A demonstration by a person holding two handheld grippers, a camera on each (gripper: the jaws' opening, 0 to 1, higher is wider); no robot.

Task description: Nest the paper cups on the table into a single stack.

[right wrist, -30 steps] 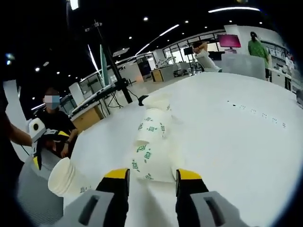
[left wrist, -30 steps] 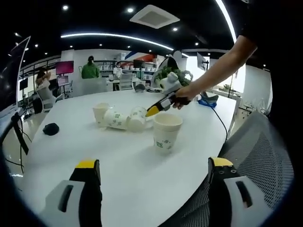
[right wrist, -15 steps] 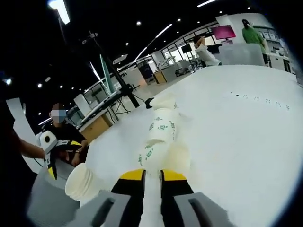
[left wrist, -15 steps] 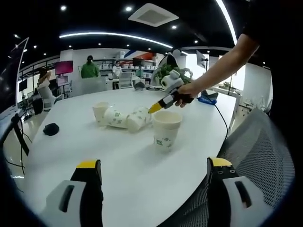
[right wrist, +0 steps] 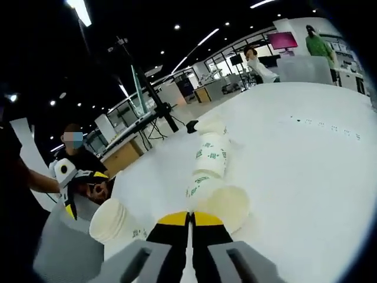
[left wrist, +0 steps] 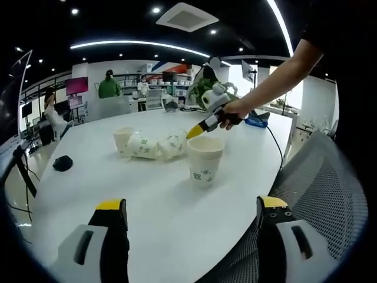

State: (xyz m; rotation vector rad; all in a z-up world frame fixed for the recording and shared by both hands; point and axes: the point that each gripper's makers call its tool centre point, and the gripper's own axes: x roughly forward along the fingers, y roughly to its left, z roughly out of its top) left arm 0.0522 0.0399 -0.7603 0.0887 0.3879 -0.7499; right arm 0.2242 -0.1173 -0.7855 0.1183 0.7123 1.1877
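- The worktop is plain white.
- The paper cups lying on their sides are white with small green square marks.
- The upright cup is cream-white with one green mark low on its side.
- The left claw has yellow-tipped black fingers on grey bodies.
- The right claw has the same colours: yellow tips, black below, grey further down.
- A small dark thing, black as far as can be told, lies on the worktop.
- The chair has grey mesh.
- A distant person wears a green top.
- A screen glows pink.
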